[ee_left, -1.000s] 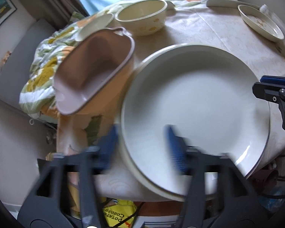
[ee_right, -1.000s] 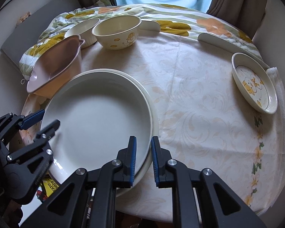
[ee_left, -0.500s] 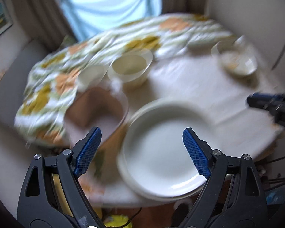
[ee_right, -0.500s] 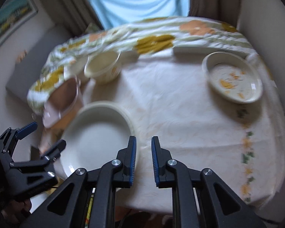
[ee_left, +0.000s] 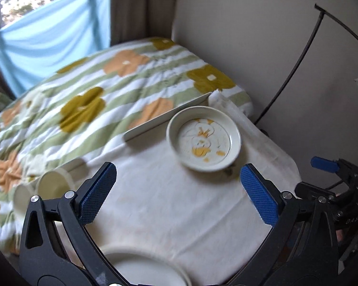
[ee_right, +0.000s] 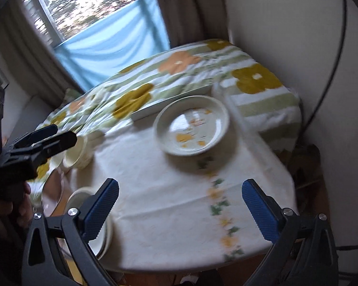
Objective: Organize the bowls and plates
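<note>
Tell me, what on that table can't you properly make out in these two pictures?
- Large white plate: left wrist view, cut off by the bottom edge and the left gripper.
- Cream bowl: right wrist view, partly behind the left gripper, blurred.
- Small dish: its yellow picture is smeared by motion blur in both views.

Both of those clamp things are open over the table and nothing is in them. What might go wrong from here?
1. The patterned shallow dish sits close to the table's far edge by the wall; a clumsy grab might push it off.
2. The tablecloth looks loose, so a dragging finger could snag it and shift the dishes.
3. The left gripper and right gripper hover near each other and could bump going for one dish.
</note>
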The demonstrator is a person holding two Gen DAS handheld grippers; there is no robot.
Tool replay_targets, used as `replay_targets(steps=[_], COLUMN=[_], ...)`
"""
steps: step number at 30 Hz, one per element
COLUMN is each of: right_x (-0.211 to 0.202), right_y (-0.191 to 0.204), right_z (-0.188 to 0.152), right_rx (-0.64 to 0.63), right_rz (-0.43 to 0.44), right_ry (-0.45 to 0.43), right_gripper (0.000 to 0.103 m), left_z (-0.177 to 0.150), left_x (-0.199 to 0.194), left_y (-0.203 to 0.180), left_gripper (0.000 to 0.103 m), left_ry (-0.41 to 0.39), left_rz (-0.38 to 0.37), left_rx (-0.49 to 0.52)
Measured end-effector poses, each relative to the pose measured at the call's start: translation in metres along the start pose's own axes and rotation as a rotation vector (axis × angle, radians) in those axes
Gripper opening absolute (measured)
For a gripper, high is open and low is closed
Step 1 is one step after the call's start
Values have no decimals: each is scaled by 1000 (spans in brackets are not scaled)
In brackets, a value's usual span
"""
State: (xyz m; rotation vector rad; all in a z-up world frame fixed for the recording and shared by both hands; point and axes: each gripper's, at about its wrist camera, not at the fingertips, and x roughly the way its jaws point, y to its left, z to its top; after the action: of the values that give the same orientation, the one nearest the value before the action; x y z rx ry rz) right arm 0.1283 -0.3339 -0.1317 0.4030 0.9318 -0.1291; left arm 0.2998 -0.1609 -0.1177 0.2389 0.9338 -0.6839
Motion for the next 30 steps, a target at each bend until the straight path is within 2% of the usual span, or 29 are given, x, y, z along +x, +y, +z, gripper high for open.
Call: replay_targets(steps=[3, 8, 10, 12, 14, 15, 18, 21, 22, 24, 27, 30], right_x=[19, 74, 96, 118, 140, 146, 159, 170, 173, 176, 180, 182], right_y=[-23, -49, -55, -60, -65, -67, -74, -79, -80, -79, -75, -73], right_z=[15, 30, 33, 35, 36, 36, 41, 46, 47, 48, 51, 51], right_rx=[66, 159, 183, 190, 201, 211, 229, 247, 251, 259, 246, 249], right_rz=[-23, 15, 35, 39, 45, 48, 36, 37, 33, 26, 22, 8], right_ry=[27, 87, 103, 131, 172, 182, 186, 191, 190, 177, 172, 170], right_gripper=[103, 103, 101, 84, 58, 56, 53, 42, 36, 33, 22, 20], left_z=[25, 46, 47, 46, 44, 44, 44, 43, 44, 44, 47, 47], left_x=[43, 135, 170, 196, 217, 227, 241, 248, 248, 251, 252, 251], left_y=[1, 11, 16, 19, 20, 20, 20, 19, 19, 18, 18, 19], left_gripper=[103, 100, 80, 70, 62, 56, 43, 30, 27, 24, 22, 22], left_ry=[48, 171, 224, 271, 309, 325, 344, 350, 346, 337, 331, 331], left_rz=[-49, -53, -48, -60, -71, -75, -82, -79, -80, -89, -92, -97], left_rx=[0, 28, 38, 38, 34, 37, 47, 55, 57, 68, 68, 67])
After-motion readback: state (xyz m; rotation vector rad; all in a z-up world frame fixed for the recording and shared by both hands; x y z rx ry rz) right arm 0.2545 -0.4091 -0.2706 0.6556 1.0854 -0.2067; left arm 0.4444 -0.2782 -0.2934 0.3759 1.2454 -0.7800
